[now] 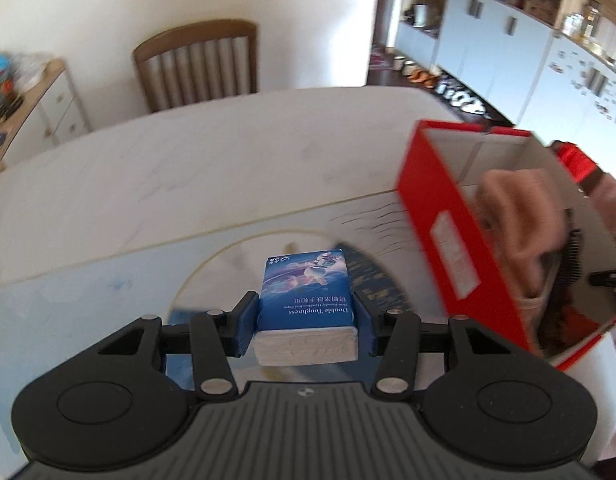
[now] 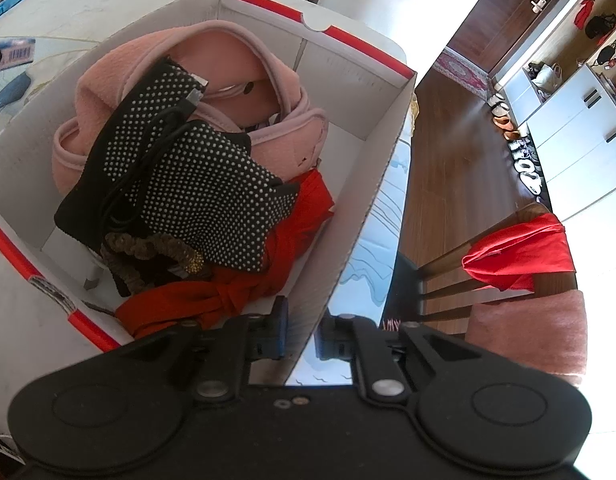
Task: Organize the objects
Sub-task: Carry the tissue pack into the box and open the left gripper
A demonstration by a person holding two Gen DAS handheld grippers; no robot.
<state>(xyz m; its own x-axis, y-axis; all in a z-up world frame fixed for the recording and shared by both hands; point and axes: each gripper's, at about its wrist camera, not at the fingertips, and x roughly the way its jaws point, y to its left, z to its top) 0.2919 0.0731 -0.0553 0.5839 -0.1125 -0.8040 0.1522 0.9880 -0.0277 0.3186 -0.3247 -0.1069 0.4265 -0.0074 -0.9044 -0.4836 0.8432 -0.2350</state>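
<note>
Clamped between the blue pads of the left gripper [image 1: 305,316], a blue tissue pack [image 1: 305,300] is held above the table [image 1: 187,168], to the left of the red box [image 1: 440,216]. The near wall of that red box [image 2: 348,240] is pinched by the nearly closed right gripper [image 2: 301,336]. Inside the box, a pink garment [image 2: 119,76], a black dotted cloth [image 2: 203,184] and a red fabric [image 2: 211,296] are piled.

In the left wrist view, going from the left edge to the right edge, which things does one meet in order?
Wooden cabinet with drawers → wooden chair → blue tissue pack, held between the left gripper's pads → red cardboard box → pink cloth inside that box.
</note>
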